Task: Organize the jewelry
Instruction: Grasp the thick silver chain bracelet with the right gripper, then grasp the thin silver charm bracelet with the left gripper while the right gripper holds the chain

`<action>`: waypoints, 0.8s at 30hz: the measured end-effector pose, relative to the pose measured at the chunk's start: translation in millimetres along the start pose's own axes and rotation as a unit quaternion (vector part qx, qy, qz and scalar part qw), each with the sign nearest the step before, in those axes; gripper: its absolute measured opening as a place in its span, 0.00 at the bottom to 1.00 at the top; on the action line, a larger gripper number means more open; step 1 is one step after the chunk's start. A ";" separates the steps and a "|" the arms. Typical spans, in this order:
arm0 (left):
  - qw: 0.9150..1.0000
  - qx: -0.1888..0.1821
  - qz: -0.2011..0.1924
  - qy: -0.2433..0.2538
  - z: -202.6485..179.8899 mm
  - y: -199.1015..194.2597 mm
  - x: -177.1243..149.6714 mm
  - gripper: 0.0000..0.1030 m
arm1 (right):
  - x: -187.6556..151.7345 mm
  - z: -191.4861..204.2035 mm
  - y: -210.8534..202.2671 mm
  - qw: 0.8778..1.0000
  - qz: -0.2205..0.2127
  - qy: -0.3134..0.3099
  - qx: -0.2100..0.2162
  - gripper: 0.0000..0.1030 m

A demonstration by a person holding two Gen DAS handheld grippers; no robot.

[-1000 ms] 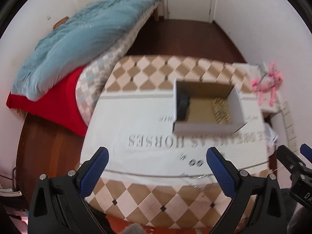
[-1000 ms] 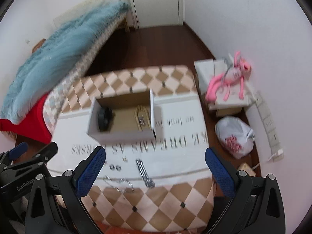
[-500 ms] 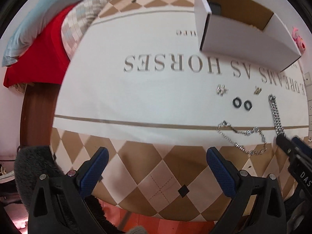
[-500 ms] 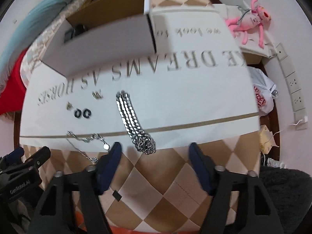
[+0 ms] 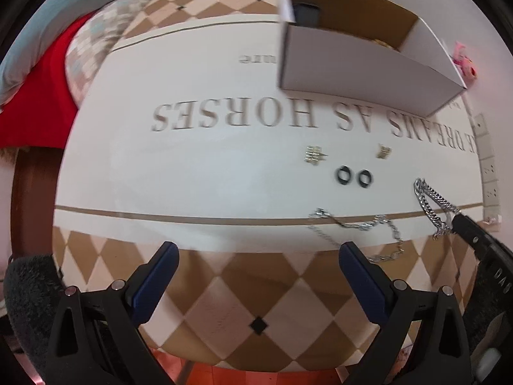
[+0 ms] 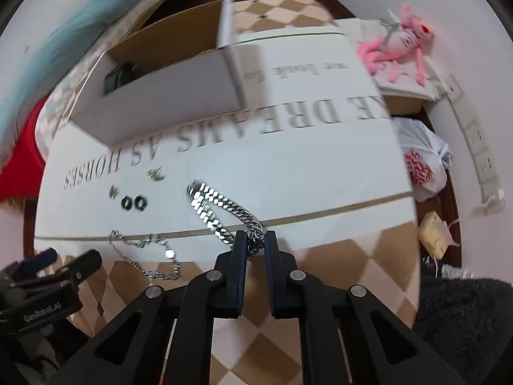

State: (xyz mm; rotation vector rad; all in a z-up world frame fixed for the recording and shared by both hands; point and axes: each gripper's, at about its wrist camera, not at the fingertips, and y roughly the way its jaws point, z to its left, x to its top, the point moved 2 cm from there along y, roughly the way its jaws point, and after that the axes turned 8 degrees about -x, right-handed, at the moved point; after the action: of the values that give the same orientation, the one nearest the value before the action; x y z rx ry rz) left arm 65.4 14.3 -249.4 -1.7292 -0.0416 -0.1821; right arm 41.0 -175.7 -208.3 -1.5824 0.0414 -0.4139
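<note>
At lower centre, right gripper [image 6: 256,243] fingers clamp the thick chain [image 6: 221,207].
Next, I judge: lift it into the box [image 6: 166,96]; left gripper [image 5: 258,269] fingers apart.

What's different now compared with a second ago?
Both grippers came down close to the table. The right gripper, wide open before, has shut its jaws on the near end of the thick silver chain. The left gripper stays open. The thin chain, black rings and white box lie unmoved.

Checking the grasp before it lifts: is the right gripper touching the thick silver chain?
Touching. The right wrist view shows the right gripper closed on the thick silver chain, whose near end is pinched between its fingers.
</note>
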 end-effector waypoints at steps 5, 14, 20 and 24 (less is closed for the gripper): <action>0.999 -0.019 0.013 0.036 -26.6 6.2 -5.9 0.99 | -4.1 -22.5 -5.0 1.000 0.000 0.026 -0.002 0.11; 0.999 0.001 0.017 0.040 -28.6 21.8 0.4 0.93 | 1.0 -41.6 8.7 0.999 0.003 0.049 0.009 0.11; 0.998 -0.012 -0.009 0.067 -38.7 17.4 12.3 0.66 | 0.2 -34.3 17.8 0.998 0.013 0.060 0.015 0.11; 0.994 -0.023 -0.008 0.103 -62.7 9.9 19.1 0.06 | -1.5 -30.3 20.7 0.998 0.015 0.056 0.014 0.11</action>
State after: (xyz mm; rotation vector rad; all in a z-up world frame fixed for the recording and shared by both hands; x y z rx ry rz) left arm 79.4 -50.4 -246.6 -1.7479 0.1015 -0.3742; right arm 35.7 -205.7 -228.9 -1.5283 0.1442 -0.4777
